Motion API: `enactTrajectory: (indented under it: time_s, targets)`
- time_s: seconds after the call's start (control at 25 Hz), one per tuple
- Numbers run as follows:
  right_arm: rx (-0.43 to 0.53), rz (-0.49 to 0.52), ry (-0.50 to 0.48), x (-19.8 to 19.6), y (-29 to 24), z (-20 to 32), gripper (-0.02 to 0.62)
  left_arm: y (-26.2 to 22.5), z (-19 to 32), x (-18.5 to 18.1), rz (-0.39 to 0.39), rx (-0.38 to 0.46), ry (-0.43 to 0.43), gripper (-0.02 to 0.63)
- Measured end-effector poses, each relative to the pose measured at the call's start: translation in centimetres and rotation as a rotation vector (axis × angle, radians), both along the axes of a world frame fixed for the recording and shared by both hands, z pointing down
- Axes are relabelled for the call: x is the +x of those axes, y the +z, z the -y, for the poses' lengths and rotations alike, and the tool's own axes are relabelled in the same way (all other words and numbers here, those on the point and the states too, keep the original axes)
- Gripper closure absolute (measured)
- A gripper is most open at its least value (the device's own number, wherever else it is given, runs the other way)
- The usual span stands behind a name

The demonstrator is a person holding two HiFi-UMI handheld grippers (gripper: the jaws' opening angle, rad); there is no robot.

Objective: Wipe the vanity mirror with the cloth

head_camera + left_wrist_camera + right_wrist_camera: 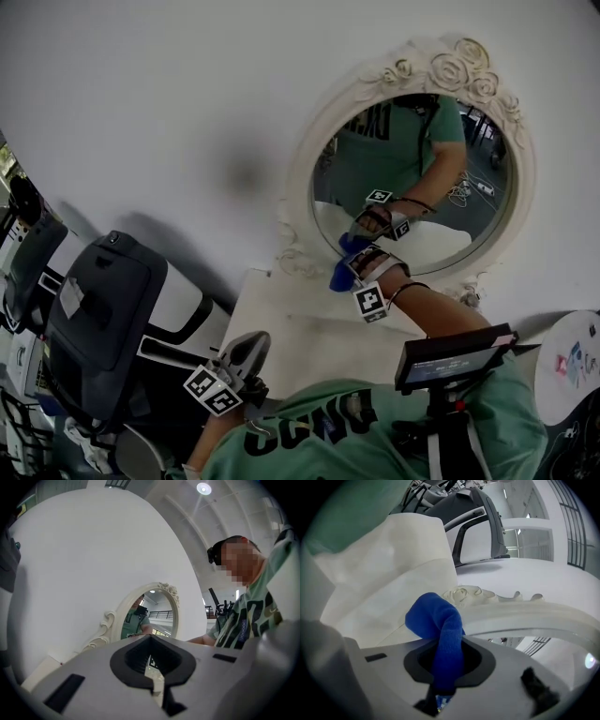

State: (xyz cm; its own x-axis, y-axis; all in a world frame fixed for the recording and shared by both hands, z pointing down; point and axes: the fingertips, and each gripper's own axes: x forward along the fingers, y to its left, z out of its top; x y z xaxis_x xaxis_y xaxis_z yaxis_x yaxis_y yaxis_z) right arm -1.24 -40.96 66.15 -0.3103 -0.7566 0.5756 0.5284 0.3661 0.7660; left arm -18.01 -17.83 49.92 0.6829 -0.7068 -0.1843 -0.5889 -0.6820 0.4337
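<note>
White desk (309,339) under vanity mirror (473,220), my right gripper (445,670) clamps blue cloth (435,618) at mirror's 7 o'clock rim, my left gripper (153,668) closed, empty, at desk's 7 o'clock edge.

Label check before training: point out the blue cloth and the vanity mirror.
blue cloth (439,620), right gripper view, on its bunched upper fold.
vanity mirror (452,71), head view, on the carved rose crest of its frame.

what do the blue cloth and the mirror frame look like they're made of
Blue cloth: soft napped fabric, likely microfibre or fleece; fuzzy matte surface, bending limply.
Mirror frame: cream, matte, with moulded roses and scrolls; possibly resin, plaster or painted wood, the look leaves it open.
</note>
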Motion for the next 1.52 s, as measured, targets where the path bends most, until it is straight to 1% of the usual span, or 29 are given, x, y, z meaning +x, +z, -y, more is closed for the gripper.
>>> enactTrajectory:
  time_s: [0.08,0.16,0.28,0.44,0.56,0.68,0.84,1.0,1.16,1.28,1.36,1.44,1.52]
  targets:
    - [-0.012,-0.024,-0.017,-0.9,0.5,0.3,0.545,0.3,-0.5,-1.5,0.001,-0.010,-0.039,0.606]
    - [-0.032,-0.032,-0.027,-0.8,0.8,0.4,0.545,0.5,-0.8,-2.7,-0.002,-0.020,-0.067,0.606]
    - [-0.035,-0.037,-0.028,-0.5,1.1,0.8,0.545,0.6,-0.6,-3.4,-0.005,-0.035,-0.073,0.606]
    - [0.004,-0.053,-0.018,-0.7,1.1,1.5,0.545,0.1,0.2,-1.9,-0.001,-0.021,-0.032,0.606]
    - [0.001,-0.077,0.013,1.1,2.2,1.2,0.546,-0.3,0.9,0.6,0.005,-0.014,0.025,0.606]
    - [-0.015,-0.131,0.055,4.9,4.3,0.5,0.545,-0.6,1.4,3.1,0.019,-0.008,0.075,0.606]
    - [-0.059,-0.158,0.165,11.8,6.0,-0.7,0.546,-0.9,2.1,6.2,0.035,-0.010,0.136,0.606]
    - [-0.059,-0.145,0.294,18.7,4.7,-1.7,0.546,-1.5,3.3,10.4,0.043,0.008,0.240,0.606]
    - [-0.009,-0.135,0.384,23.7,1.2,-2.5,0.546,-2.2,3.2,14.5,0.039,0.031,0.317,0.606]
    - [0.026,-0.099,0.456,26.2,-2.0,-2.7,0.546,-2.7,3.1,16.5,0.031,0.048,0.351,0.606]
    - [0.057,-0.055,0.476,27.2,-4.1,-3.3,0.546,-2.9,2.8,17.3,0.027,0.056,0.368,0.606]
    - [0.094,0.038,0.484,27.4,-6.5,-4.4,0.546,-2.9,2.4,17.6,0.023,0.059,0.381,0.606]
    - [0.100,0.190,0.512,27.0,-9.0,-6.1,0.546,-3.0,2.3,17.4,0.019,0.060,0.389,0.605]
